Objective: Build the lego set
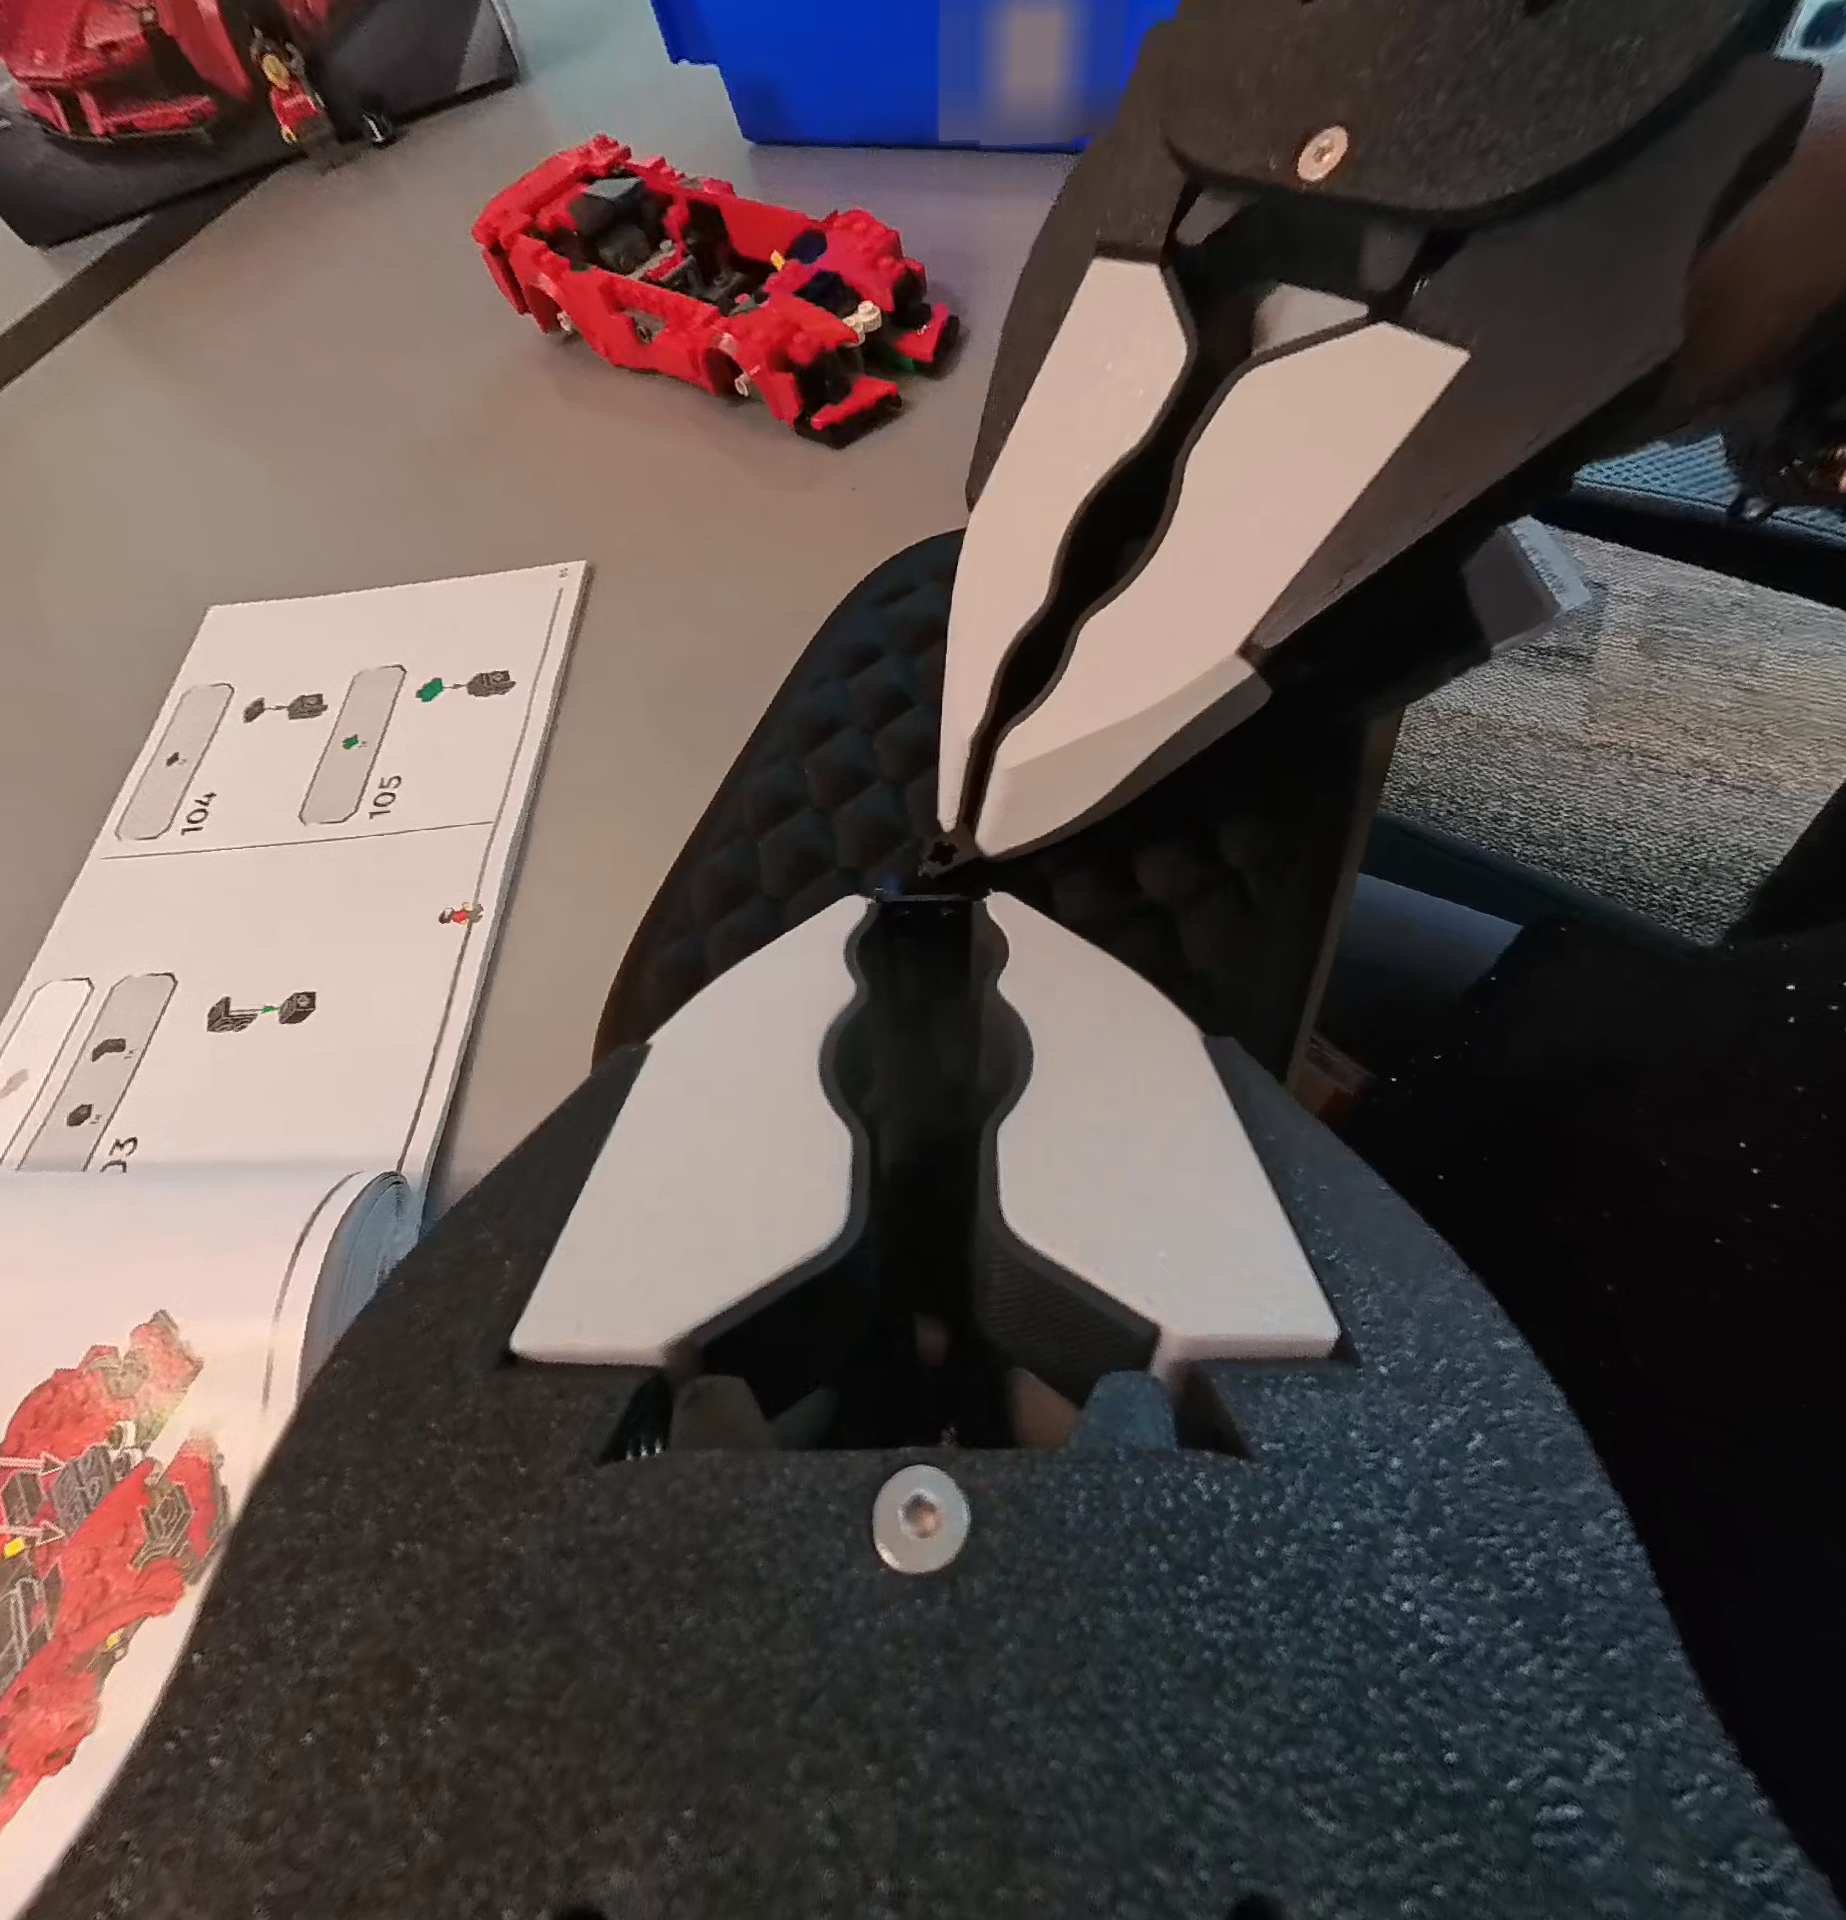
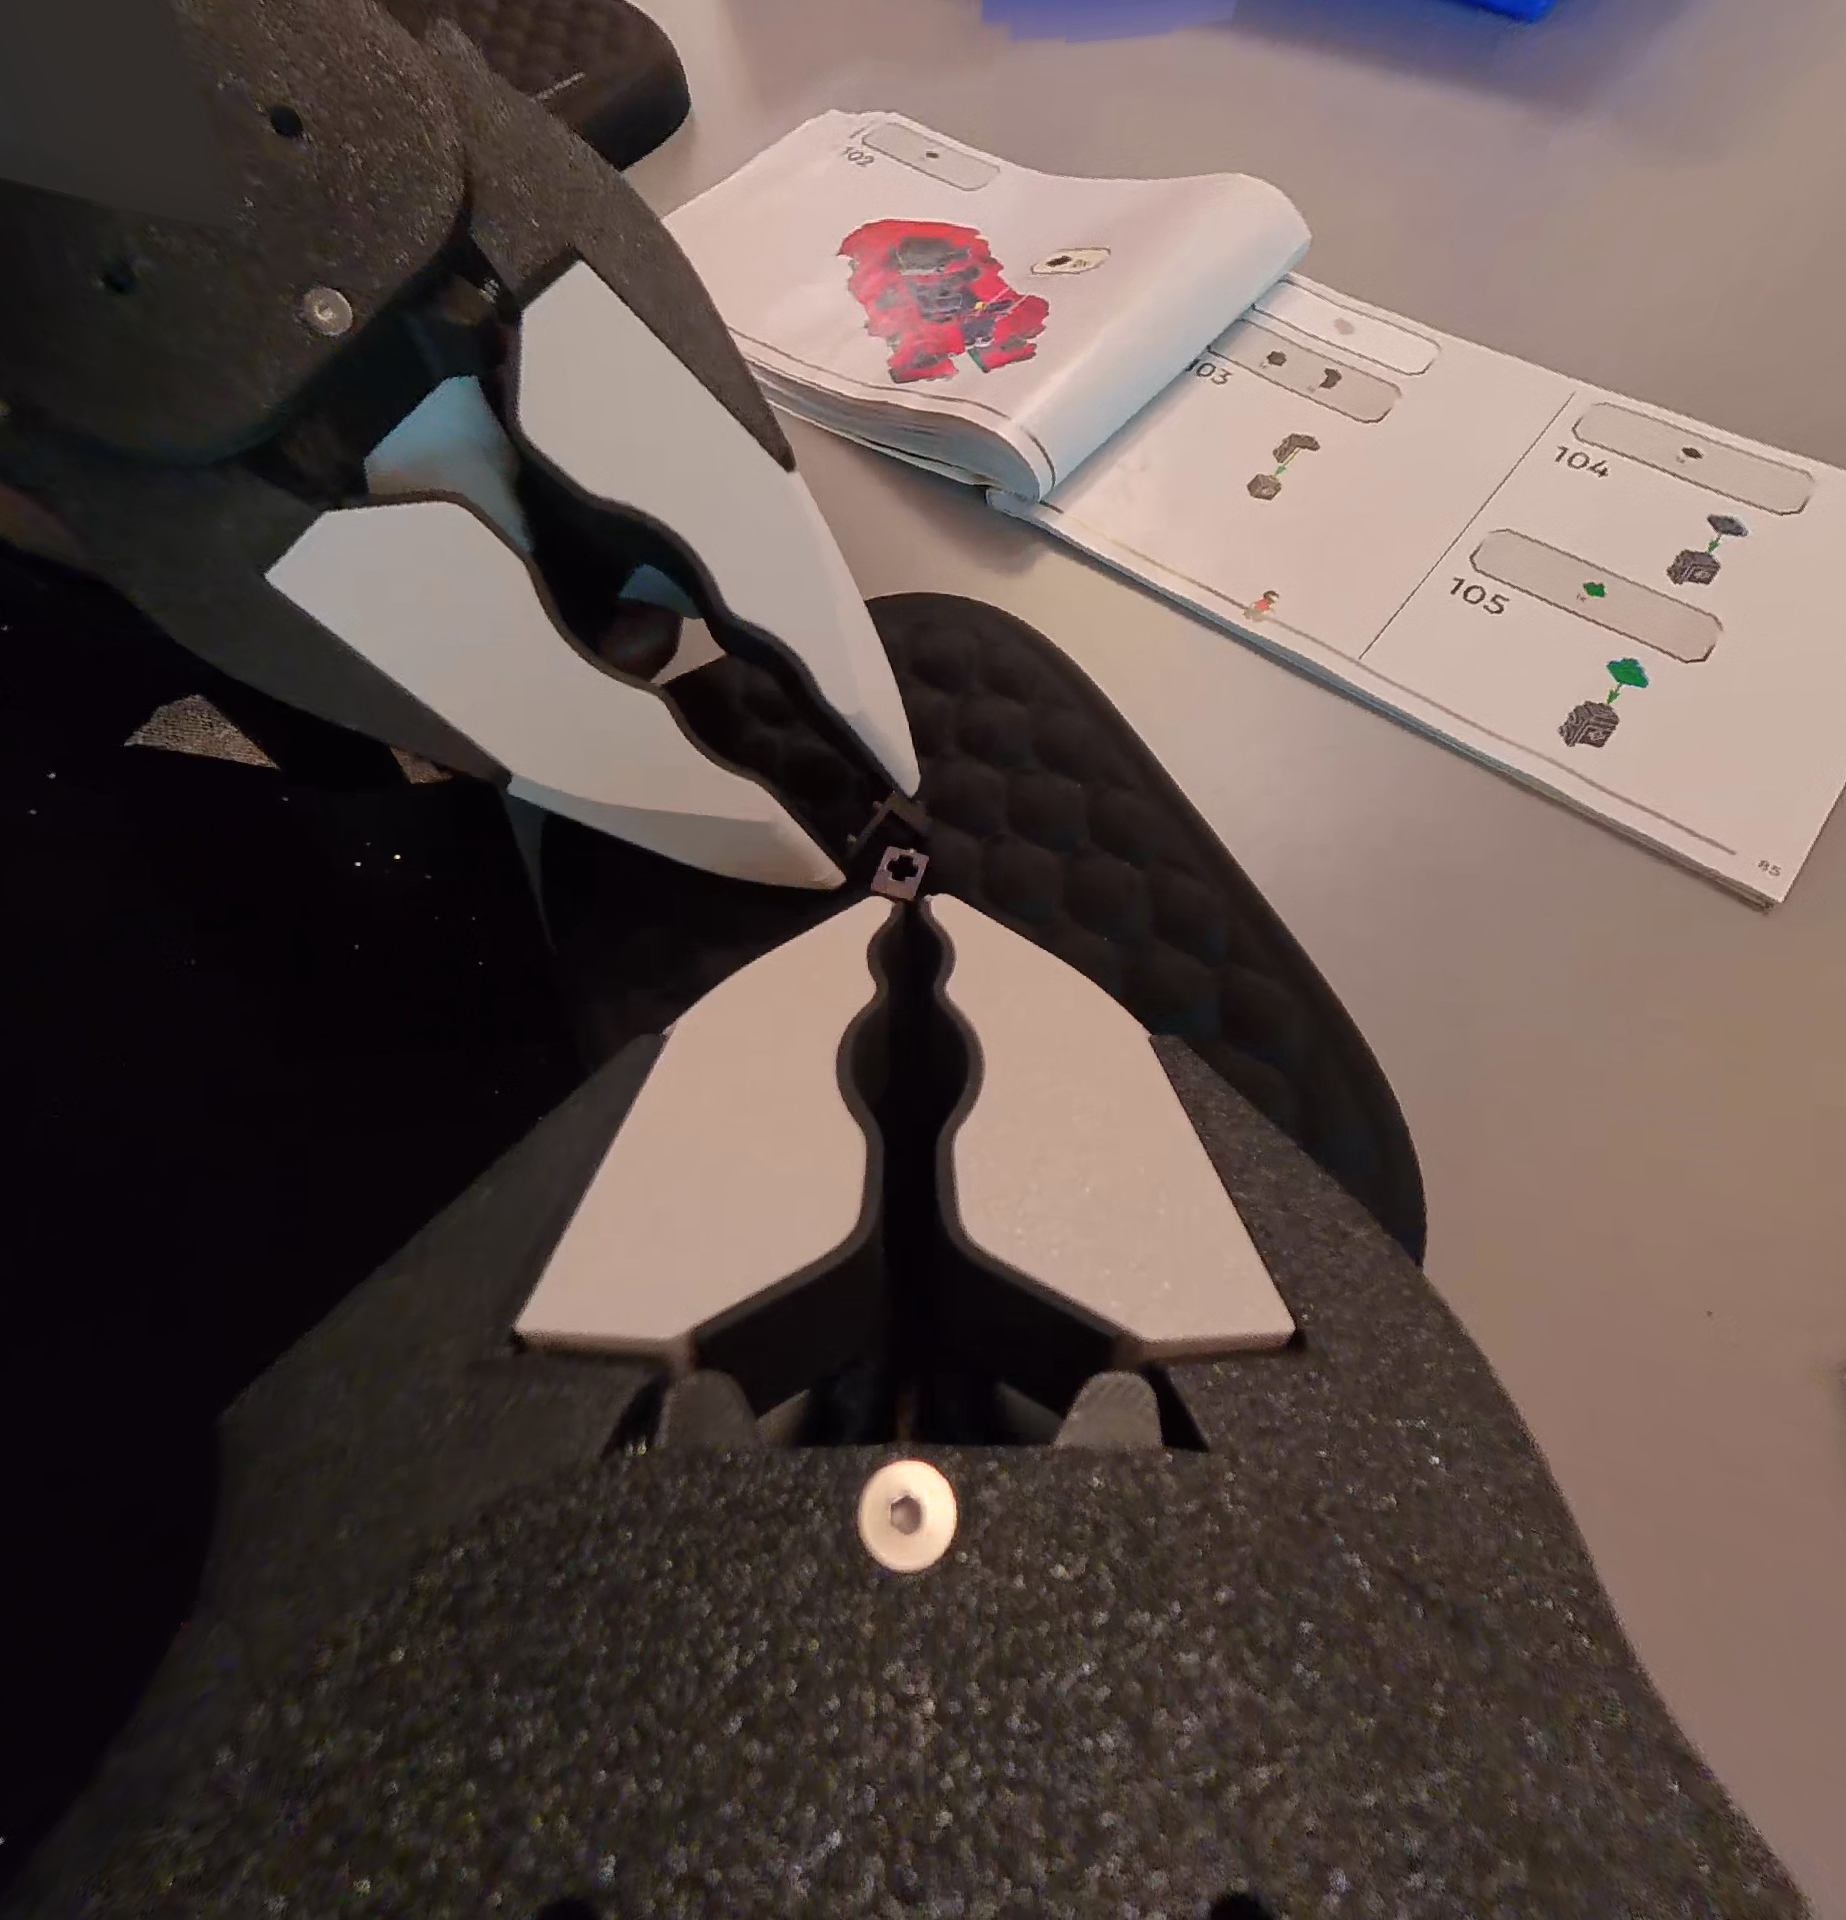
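My left gripper [image 1: 924, 902] is shut on a small black lego piece [image 1: 921, 914] at its tips. My right gripper [image 2: 904, 900] is shut on another small black piece with a cross-shaped hole [image 2: 901, 869]. The two grippers meet tip to tip above a black honeycomb pad [image 1: 794, 769], and the two pieces touch. The right gripper [image 1: 963, 844] enters the left wrist view from the upper right. The left gripper [image 2: 879, 831] enters the right wrist view from the upper left. A partly built red lego car [image 1: 711, 291] stands on the grey table [image 1: 275, 436], far from both grippers.
An open instruction booklet [image 1: 306, 883] lies left of the grippers; it also shows in the right wrist view [image 2: 1418, 499]. A blue bin [image 1: 877, 73] and the set's box [image 1: 171, 94] stand at the back. The table edge and a mesh chair [image 1: 1625, 727] are at right. Only a small space, under 4 cm, lies between the two pairs of fingers. Both grippers' tips are roughly 25 cm from the partly built red lego car [image 1: 711, 291].
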The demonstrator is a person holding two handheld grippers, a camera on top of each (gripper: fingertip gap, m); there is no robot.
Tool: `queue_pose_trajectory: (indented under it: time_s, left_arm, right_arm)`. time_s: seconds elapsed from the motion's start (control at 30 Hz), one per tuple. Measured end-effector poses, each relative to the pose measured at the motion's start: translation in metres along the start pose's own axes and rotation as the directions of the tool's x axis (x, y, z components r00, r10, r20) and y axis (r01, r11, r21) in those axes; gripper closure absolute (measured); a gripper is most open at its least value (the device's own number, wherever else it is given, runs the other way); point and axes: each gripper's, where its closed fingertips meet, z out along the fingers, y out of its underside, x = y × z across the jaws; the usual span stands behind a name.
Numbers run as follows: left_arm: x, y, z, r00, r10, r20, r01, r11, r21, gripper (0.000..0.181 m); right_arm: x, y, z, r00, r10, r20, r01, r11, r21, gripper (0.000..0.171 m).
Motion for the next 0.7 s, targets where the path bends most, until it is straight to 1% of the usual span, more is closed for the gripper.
queue_pose_trajectory:
  time_s: [0.2, 0.3, 0.43, 0.53, 0.63, 0.7]
  left_arm:
    - [0.0019, -0.0010, 0.0022, 0.996, -0.072, -0.057, 0.072, 0.997, -0.004, 0.165]
    - [0.0031, 0.0012, 0.0038, 0.989, -0.118, -0.090, 0.116, 0.993, -0.028, 0.166]
    - [0.0039, 0.0020, 0.0043, 0.963, -0.217, -0.161, 0.212, 0.976, -0.050, 0.166]
    - [0.0044, 0.0021, 0.0046, 0.945, -0.264, -0.194, 0.256, 0.965, -0.061, 0.166]
    - [0.0052, 0.0021, 0.0053, 0.938, -0.282, -0.201, 0.274, 0.959, -0.066, 0.166]
    - [0.0060, 0.0017, 0.0052, 0.943, -0.268, -0.197, 0.261, 0.963, -0.061, 0.166]
  right_arm:
    - [-0.0001, 0.0005, 0.0012, 0.999, 0.044, -0.009, -0.044, 0.999, -0.003, 0.169]
    - [-0.0005, 0.0017, 0.0025, 0.998, 0.065, -0.019, -0.066, 0.998, -0.013, 0.169]
    - [-0.0009, 0.0027, 0.0032, 0.995, 0.099, -0.025, -0.100, 0.995, -0.022, 0.170]
    - [-0.0015, 0.0043, 0.0046, 0.993, 0.108, -0.040, -0.110, 0.993, -0.036, 0.169]
    - [-0.0023, 0.0061, 0.0059, 0.991, 0.123, -0.060, -0.126, 0.991, -0.054, 0.169]
    - [-0.0022, 0.0060, 0.0059, 0.986, 0.157, -0.054, -0.160, 0.986, -0.046, 0.169]
